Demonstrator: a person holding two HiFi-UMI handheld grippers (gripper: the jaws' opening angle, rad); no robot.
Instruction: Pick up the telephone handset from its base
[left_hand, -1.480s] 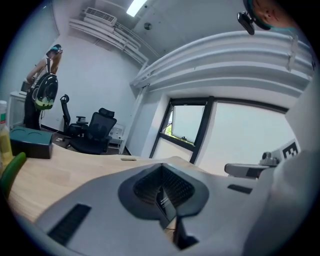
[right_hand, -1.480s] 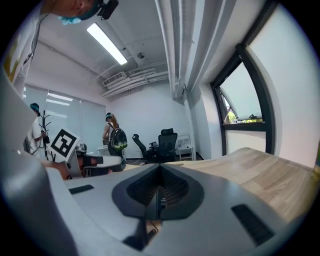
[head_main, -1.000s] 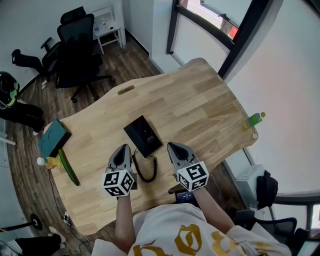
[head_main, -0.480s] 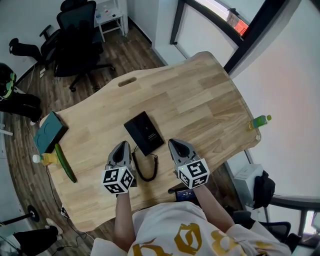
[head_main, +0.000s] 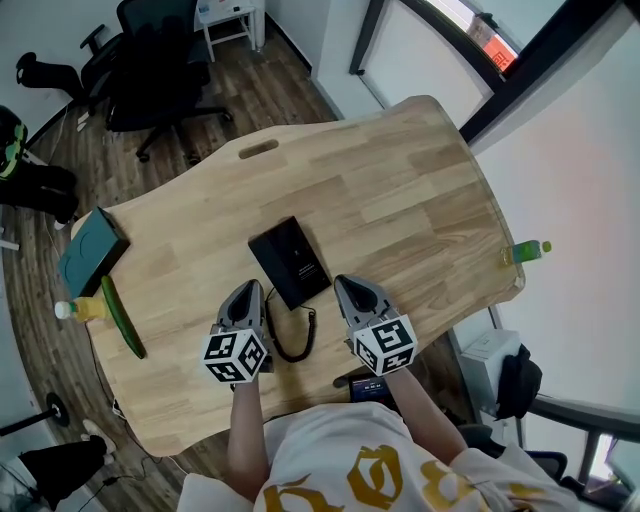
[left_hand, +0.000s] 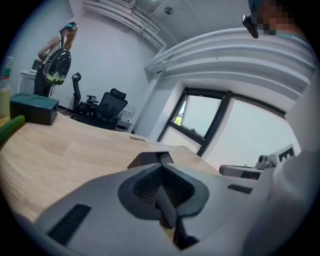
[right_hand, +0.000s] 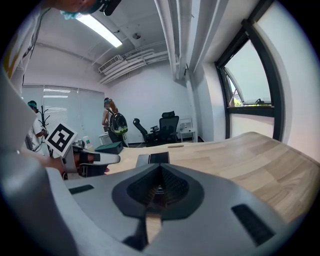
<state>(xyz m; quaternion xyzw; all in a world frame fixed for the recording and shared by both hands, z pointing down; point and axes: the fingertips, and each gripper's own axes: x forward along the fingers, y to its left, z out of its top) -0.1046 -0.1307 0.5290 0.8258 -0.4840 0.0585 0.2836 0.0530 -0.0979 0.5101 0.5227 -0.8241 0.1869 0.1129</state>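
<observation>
tongs on both sides are pressed together and pinch nothing: left tongs (head_main: 246, 291) and right tongs (head_main: 347, 288) hover low over the near part of the wooden worktop (head_main: 400, 200), one on each side of the coiled cord (head_main: 296, 342). the black telephone (head_main: 291, 262) lies flat just beyond their tips, roughly between them and a little askew to the person. the handset (head_main: 270, 276) seems to run along the telephone's left long side, where the cord joins, and it sits on its base; the pictures are too coarse to show its outline surely. the pick-up has not begun. to do it well, one pair of tongs should first spread wide enough to take the handset across its narrow width. the left pair is the likely one, being nearer that side. it should then come down square to the handset's length and close at the middle, so that the handset lifts level. the lift should go straight up and gently, since the cord will drag and the light base may shift or rise with it. the right tongs could press the base down.
</observation>
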